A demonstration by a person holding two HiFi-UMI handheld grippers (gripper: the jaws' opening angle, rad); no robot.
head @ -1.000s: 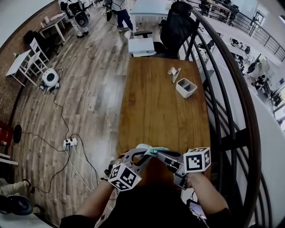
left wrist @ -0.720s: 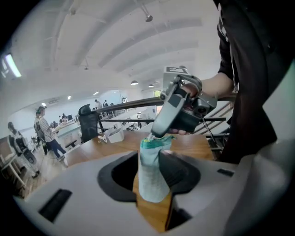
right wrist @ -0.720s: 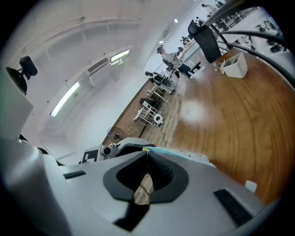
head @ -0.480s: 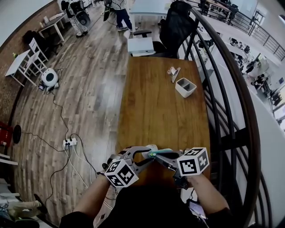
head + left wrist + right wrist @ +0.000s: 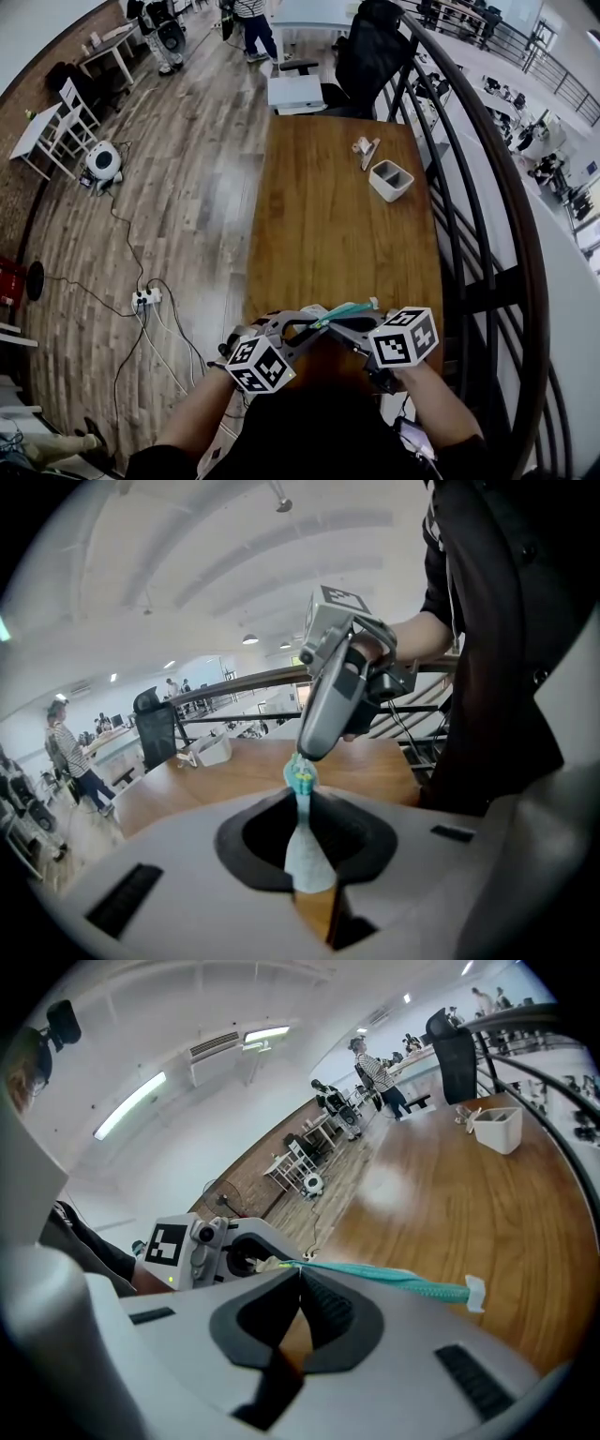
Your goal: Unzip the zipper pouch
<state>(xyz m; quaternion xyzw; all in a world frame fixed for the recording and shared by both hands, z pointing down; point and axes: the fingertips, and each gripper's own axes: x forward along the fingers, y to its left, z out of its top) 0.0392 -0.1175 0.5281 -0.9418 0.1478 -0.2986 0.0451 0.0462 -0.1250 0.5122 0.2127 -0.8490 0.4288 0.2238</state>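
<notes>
I hold a teal zipper pouch (image 5: 345,310) just above the near end of the wooden table (image 5: 337,225). In the left gripper view it stands edge-on, pale fabric (image 5: 304,847) running up to the teal zipper end (image 5: 301,777). My left gripper (image 5: 309,881) is closing, and its pads pinch that fabric. The right gripper (image 5: 305,757) grips the zipper end from above. Seen from the right gripper view, the right gripper (image 5: 299,1268) is shut on the pouch's edge, and the zipper strip (image 5: 394,1280) runs out to a white tag (image 5: 474,1293). The left gripper (image 5: 270,1262) is just behind it.
A white divided bin (image 5: 392,181) and a small item (image 5: 365,150) sit at the table's far end. A black office chair (image 5: 370,56) stands beyond it. A dark railing (image 5: 473,234) runs along the right edge. Cables and a power strip (image 5: 147,300) lie on the floor at left.
Both grippers have drawn slightly nearer to me. The pouch, which lay short and level between them, now stretches up and to the right.
</notes>
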